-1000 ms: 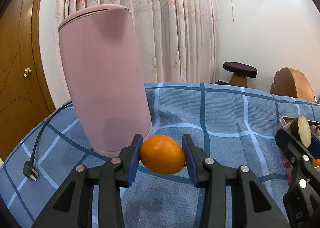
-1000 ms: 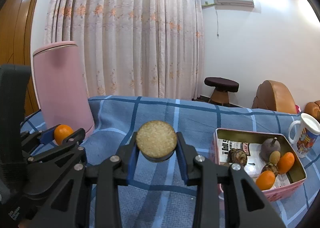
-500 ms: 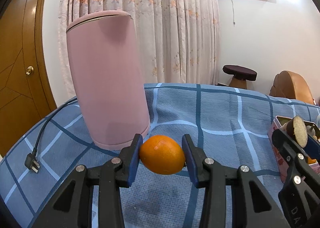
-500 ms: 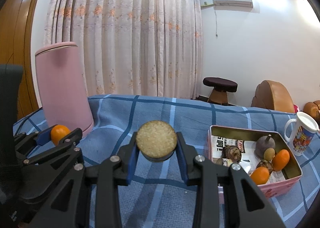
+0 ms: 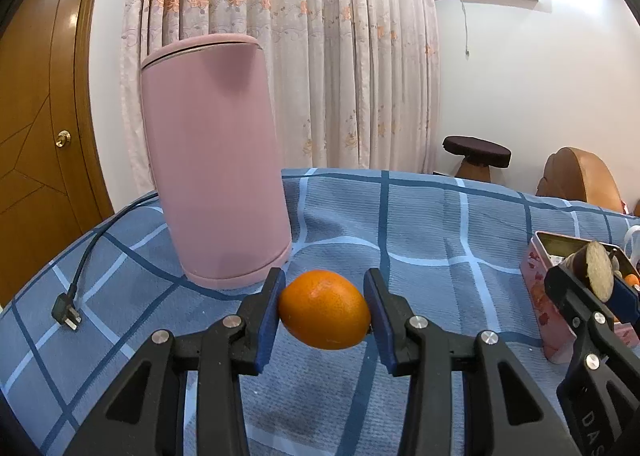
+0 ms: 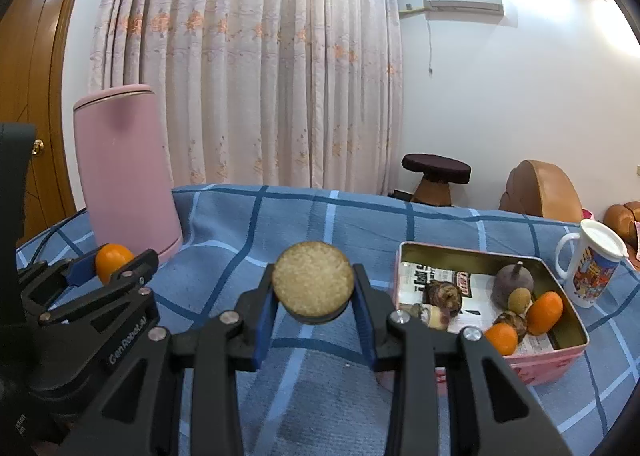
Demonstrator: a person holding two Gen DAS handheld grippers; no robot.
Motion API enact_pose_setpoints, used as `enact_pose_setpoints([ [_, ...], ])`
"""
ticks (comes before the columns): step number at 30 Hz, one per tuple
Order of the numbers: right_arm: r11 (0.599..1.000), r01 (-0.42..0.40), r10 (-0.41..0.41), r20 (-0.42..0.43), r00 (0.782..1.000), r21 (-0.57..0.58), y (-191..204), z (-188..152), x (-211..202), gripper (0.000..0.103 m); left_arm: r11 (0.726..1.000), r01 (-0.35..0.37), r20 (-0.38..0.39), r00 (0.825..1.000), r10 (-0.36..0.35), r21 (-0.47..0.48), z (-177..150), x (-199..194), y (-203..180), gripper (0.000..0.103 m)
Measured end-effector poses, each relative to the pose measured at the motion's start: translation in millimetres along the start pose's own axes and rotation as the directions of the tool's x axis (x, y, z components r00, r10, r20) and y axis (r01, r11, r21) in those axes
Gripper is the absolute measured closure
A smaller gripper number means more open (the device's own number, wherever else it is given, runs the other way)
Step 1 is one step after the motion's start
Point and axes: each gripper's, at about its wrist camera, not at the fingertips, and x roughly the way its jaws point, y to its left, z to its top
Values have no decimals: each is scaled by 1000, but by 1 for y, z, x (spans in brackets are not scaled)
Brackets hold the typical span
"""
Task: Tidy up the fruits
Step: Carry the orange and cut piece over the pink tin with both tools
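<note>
I hold an orange (image 5: 324,309) pinched in left gripper (image 5: 323,312), a cut brown fruit (image 6: 313,283) pinched in right gripper (image 6: 314,312), both above the bench. Tin (image 6: 460,252) lies right; right gripper nearer.

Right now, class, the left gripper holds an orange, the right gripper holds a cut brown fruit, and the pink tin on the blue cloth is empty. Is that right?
One thing is wrong: the pink tin is not empty. The right wrist view shows oranges and brown fruits in it. The left gripper does hold the orange, the right gripper the cut brown fruit, above the blue cloth.
</note>
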Motion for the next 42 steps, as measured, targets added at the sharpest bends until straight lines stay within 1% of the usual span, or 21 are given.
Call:
enact_pose_setpoints([
  [8, 1000, 7, -7, 4, 1000, -15, -9, -3, -5, 65, 1000, 9, -5, 1000, -9, 7, -3, -4, -8, 60],
  [22, 999, 36, -36, 5, 999, -19, -38, -8, -16, 65, 998, 40, -12, 999, -40, 40, -7, -13, -40, 60],
  [42, 994, 111, -111, 13, 994, -25, -92, -10, -25, 65, 989, 109, -17, 994, -108, 99, -11, -24, -101, 60],
])
